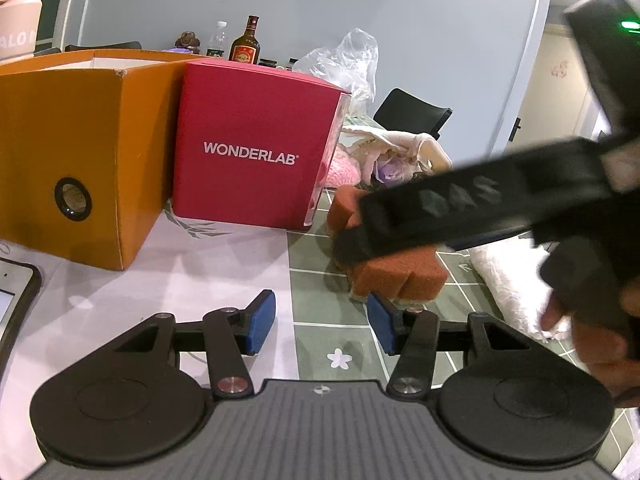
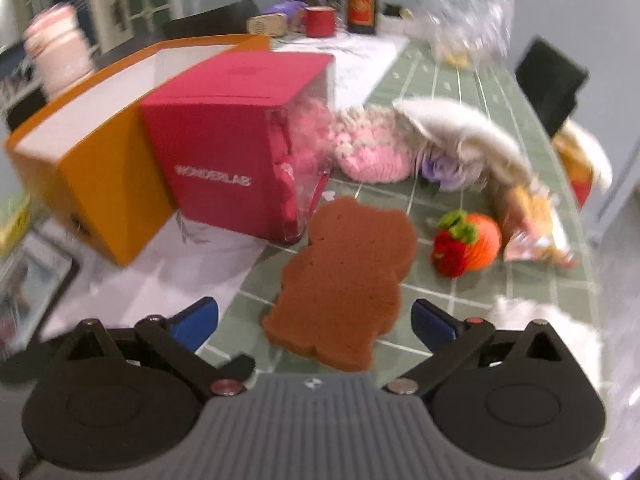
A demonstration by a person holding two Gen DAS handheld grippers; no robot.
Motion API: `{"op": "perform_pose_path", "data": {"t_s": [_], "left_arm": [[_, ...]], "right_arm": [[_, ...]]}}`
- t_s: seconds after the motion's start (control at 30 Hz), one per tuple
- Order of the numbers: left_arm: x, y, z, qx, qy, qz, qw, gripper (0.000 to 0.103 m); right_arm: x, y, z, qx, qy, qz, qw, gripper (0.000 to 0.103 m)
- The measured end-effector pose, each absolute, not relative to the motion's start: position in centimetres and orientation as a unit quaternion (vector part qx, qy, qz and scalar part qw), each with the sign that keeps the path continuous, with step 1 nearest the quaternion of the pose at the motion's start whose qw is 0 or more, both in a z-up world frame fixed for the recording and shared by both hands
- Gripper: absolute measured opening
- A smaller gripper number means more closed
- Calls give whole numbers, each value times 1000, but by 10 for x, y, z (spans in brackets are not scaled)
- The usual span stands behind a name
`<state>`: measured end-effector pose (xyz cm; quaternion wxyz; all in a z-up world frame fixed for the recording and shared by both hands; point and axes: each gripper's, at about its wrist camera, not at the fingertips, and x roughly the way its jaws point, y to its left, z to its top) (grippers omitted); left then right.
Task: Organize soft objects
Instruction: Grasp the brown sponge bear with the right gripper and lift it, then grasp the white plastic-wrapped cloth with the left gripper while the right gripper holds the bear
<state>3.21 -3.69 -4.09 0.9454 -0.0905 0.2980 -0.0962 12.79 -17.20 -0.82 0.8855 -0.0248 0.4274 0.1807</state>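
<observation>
**Brown sponge lies free on the surface**

Only the right wrist view shows the whole bear-shaped sponge (image 2: 344, 280), flat beside the red box (image 2: 224, 168), between the right hand-held gripper's (image 2: 314, 320) wide-spread jaws, untouched. The left view shows the left hand-held gripper (image 1: 322, 324) half open, empty.

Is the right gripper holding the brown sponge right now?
No, the right gripper stands wide open, and the brown sponge lies flat on the table between its blue pads, touching neither.
</observation>
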Motion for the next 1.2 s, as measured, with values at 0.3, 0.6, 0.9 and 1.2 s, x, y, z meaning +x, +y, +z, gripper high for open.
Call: {"op": "perform_pose_path", "data": {"t_s": [0.3,0.6,0.9,1.2], "left_arm": [[32,-34,-41,-101,296,-94,945,62],[31,-32,-41,-105,296,-97,944,63],[31,-30,-41,-105,296,-104,944,63],[31,-33,-41,-104,291,-112,944,65]], "right_arm": [[150,-158,-33,4,434,126,892,100],[127,-164,-24,7,363,129,923,71],[47,-214,51,29,193,35,980,71],[25,-290,40,12,210,-130,969,71]]}}
